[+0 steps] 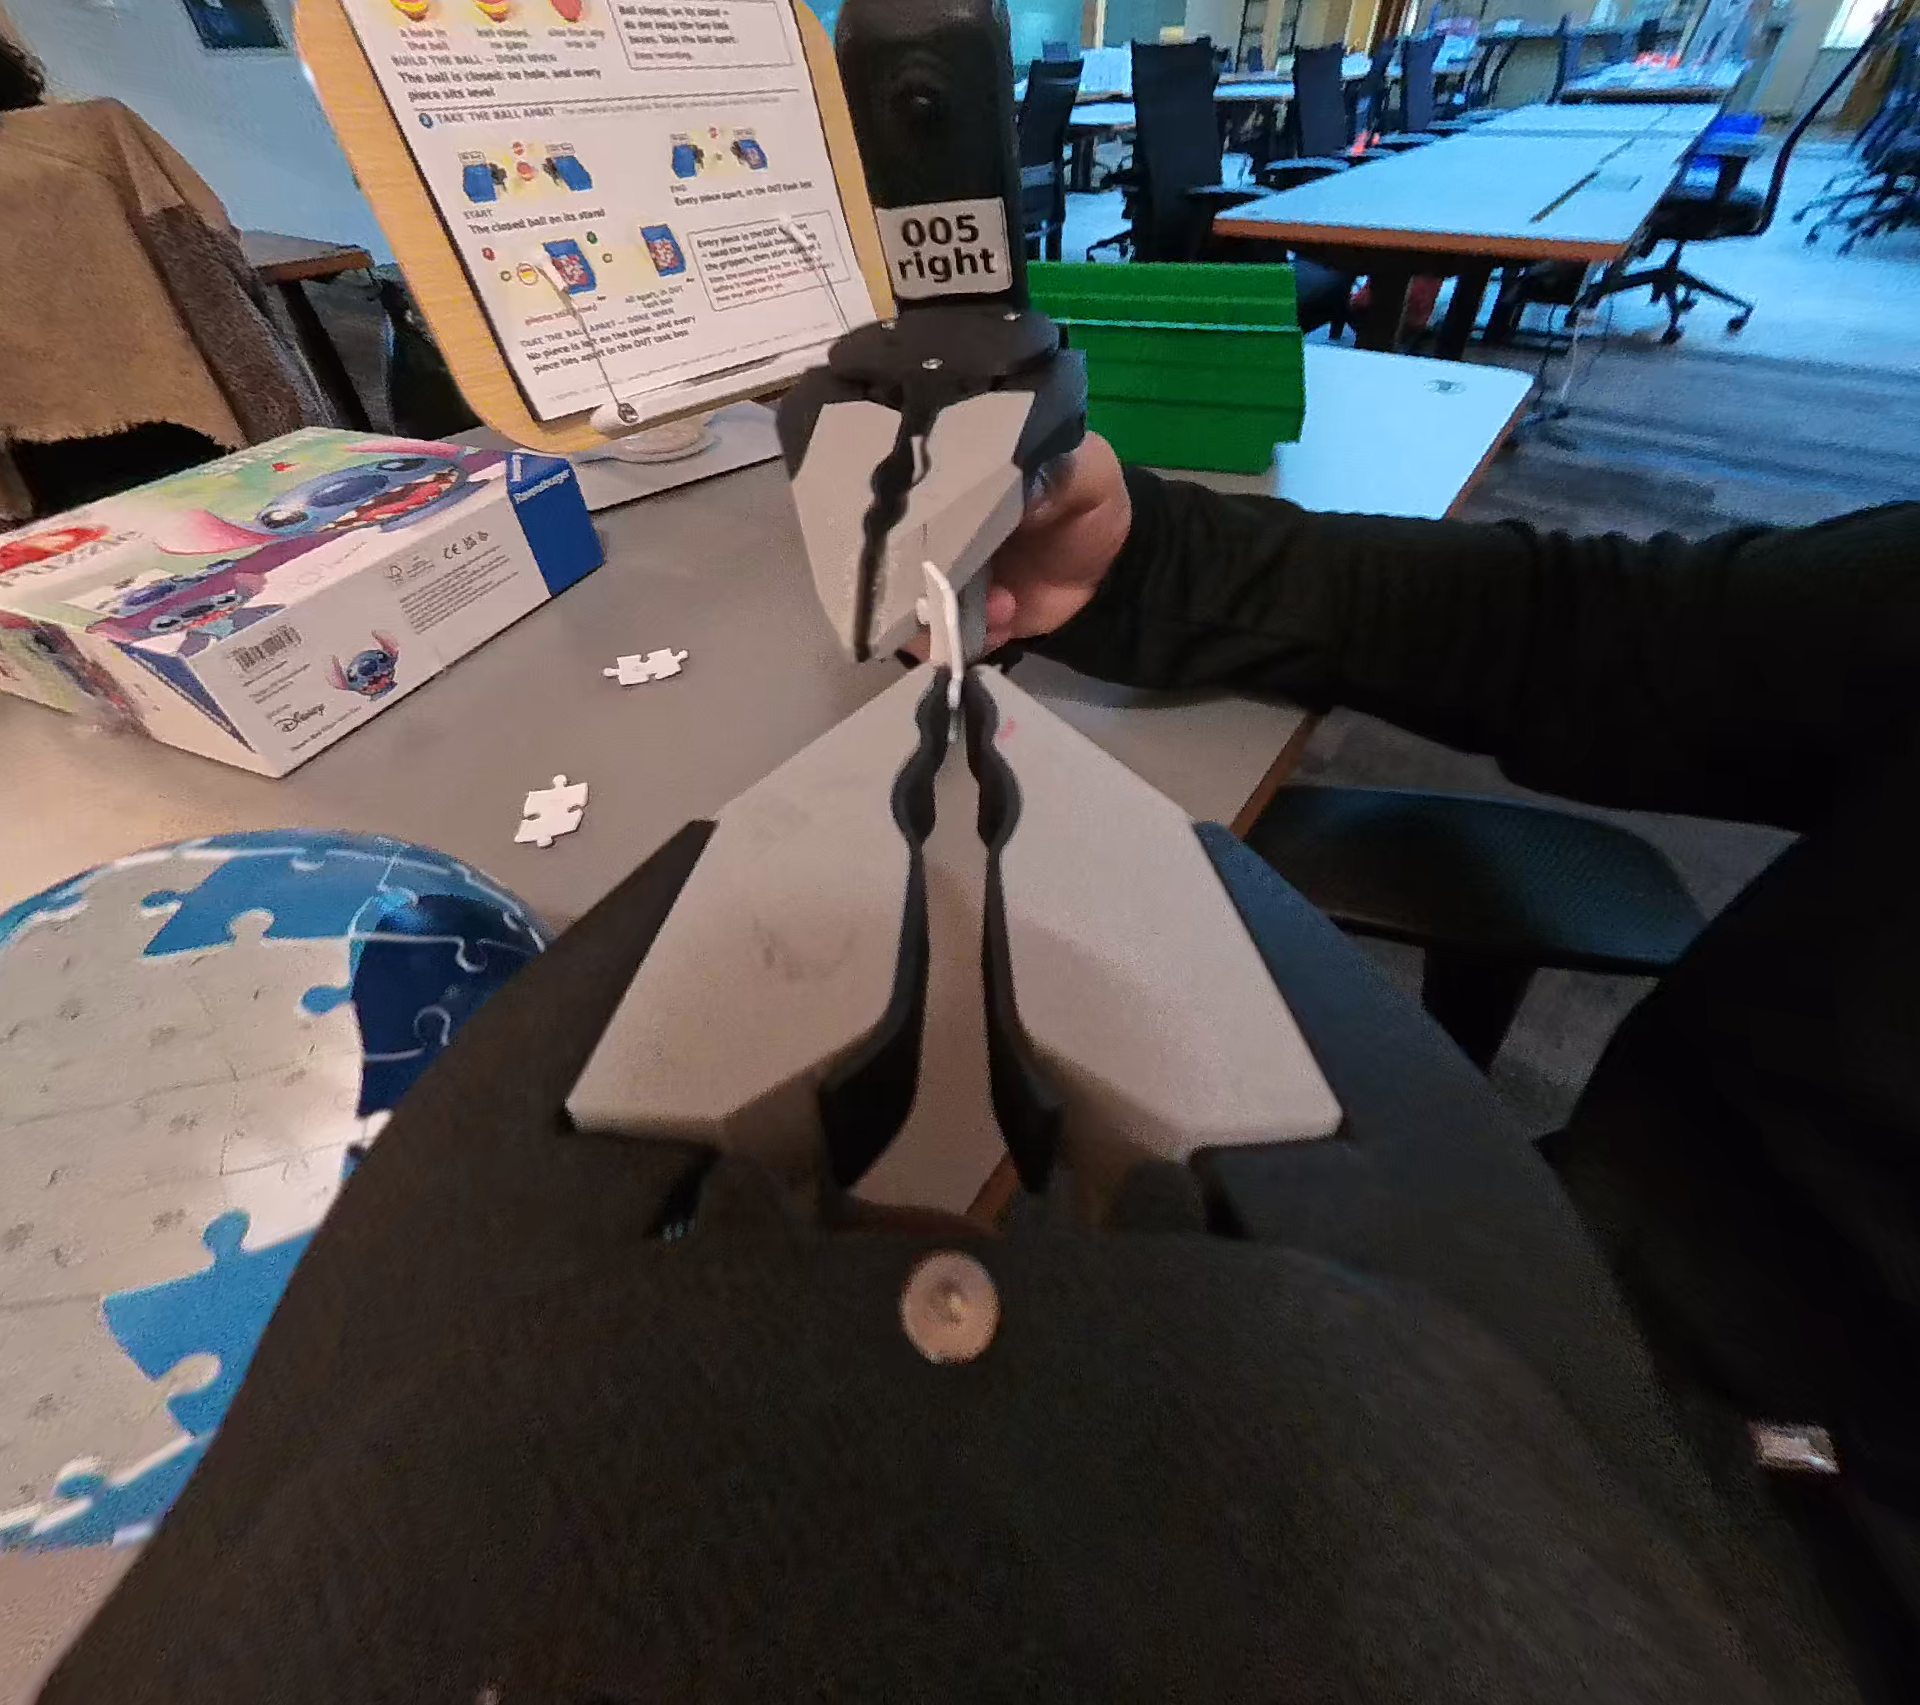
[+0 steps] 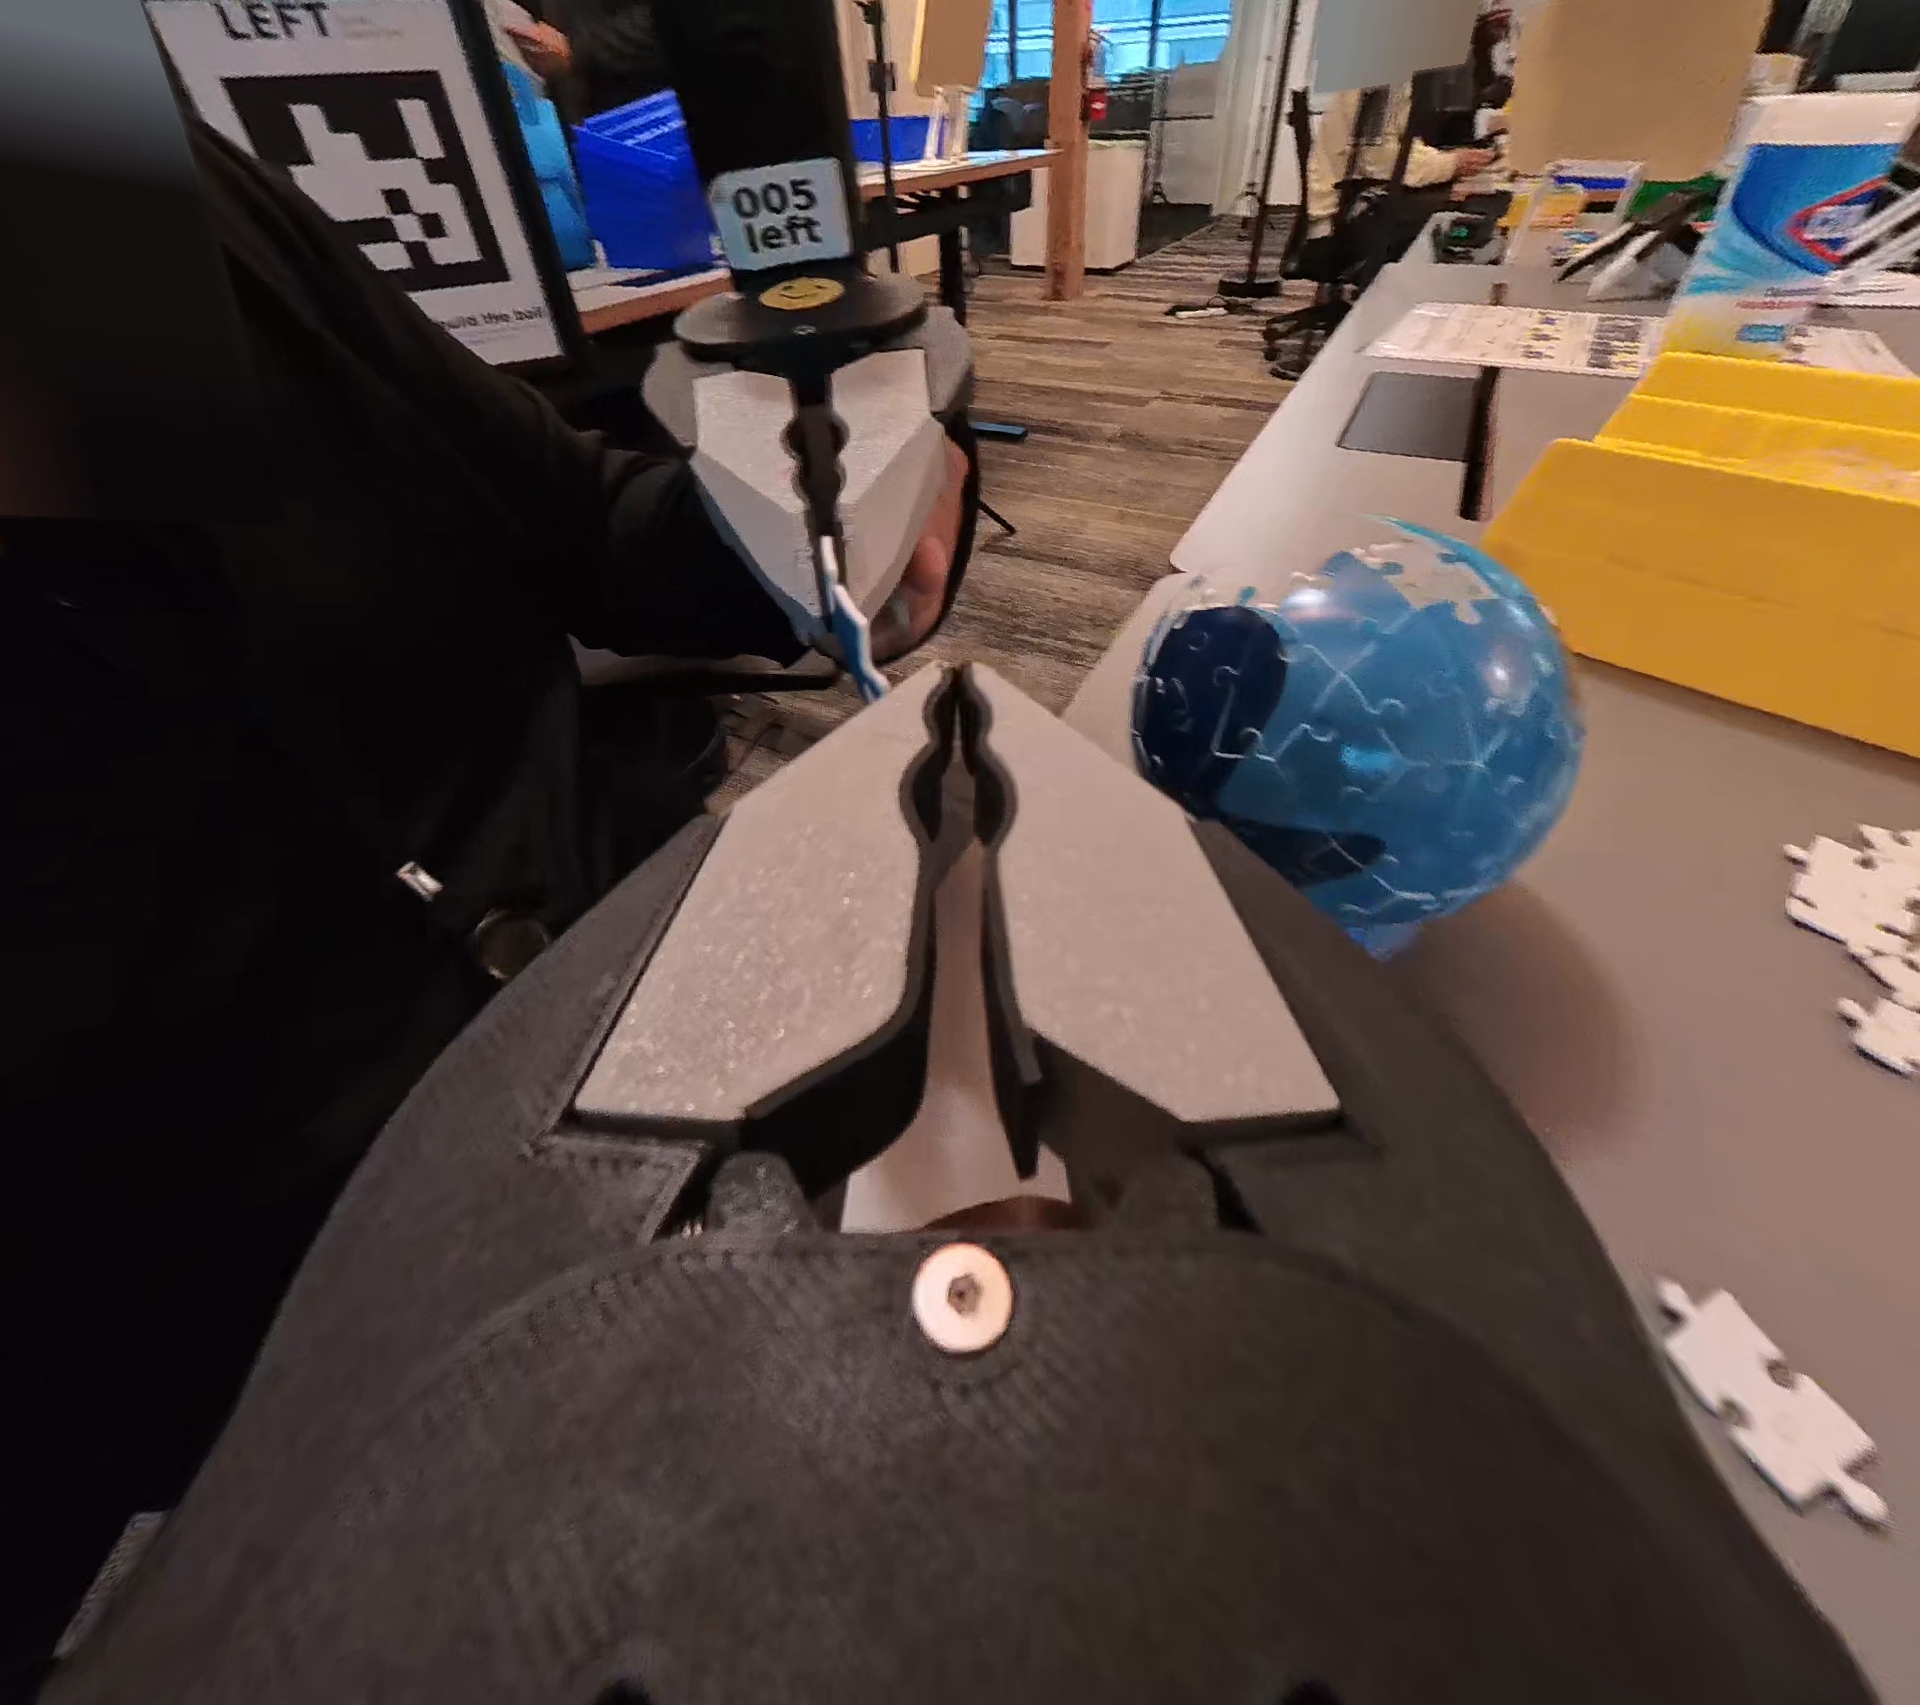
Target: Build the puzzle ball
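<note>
L gripper (image 1: 954, 699) & R gripper (image 2: 961, 679) fingers closed, tips nearly meeting.

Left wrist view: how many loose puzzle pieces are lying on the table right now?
2. The far piece lies right of the puzzle box; the near piece lies just beyond the puzzle ball. Others may be hidden behind the left gripper.

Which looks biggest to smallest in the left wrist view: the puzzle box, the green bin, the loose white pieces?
1. Colourful cardboard puzzle box
2. Green plastic bin, though farther away, so unsure
3. Two loose white puzzle pieces, alike
</note>
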Available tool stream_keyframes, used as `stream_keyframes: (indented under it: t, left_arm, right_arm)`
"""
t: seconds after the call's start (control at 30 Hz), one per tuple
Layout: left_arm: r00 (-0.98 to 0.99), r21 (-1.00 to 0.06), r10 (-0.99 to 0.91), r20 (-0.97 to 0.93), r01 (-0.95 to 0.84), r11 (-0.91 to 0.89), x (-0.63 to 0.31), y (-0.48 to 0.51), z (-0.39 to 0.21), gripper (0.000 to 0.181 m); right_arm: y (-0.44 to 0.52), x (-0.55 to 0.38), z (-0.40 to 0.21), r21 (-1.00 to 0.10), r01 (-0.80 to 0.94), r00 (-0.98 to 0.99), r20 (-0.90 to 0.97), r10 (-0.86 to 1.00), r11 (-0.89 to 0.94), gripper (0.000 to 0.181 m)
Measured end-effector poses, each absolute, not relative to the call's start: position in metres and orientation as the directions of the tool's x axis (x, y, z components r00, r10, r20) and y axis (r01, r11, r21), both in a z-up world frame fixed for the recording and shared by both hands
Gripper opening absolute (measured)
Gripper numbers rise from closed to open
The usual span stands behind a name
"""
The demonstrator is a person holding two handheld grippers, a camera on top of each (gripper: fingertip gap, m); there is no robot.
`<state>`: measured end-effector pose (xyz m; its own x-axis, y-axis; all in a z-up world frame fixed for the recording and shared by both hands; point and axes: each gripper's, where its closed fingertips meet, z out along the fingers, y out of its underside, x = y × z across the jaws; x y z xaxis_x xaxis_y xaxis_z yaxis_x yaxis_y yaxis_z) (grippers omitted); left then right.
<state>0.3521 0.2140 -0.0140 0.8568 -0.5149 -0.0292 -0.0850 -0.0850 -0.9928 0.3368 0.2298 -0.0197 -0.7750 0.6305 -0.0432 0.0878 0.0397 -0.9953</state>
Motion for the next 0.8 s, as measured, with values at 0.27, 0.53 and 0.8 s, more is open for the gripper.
stream_keyframes:
  t: [0.27,0.53,0.8]
  left_arm:
    - [0.853,-0.995,-0.521,0.034,-0.017,-0.093,0.348,0.208,-0.008,0.0]
    - [0.85,-0.995,-0.526,0.024,-0.03,-0.095,0.355,0.216,-0.012,0.0]
    - [0.918,-0.985,-0.382,-0.104,-0.149,-0.091,0.324,0.226,-0.022,0.014]
  right_arm:
    - [0.227,0.355,-0.001,-0.997,0.048,-0.832,-0.073,0.551,-0.059,0.008]
    - [0.216,0.351,-0.013,-0.995,0.092,-0.832,-0.093,0.546,-0.029,0.004]
    - [0.227,0.335,-0.024,-0.974,0.206,-0.781,-0.222,0.584,-0.096,0.0]
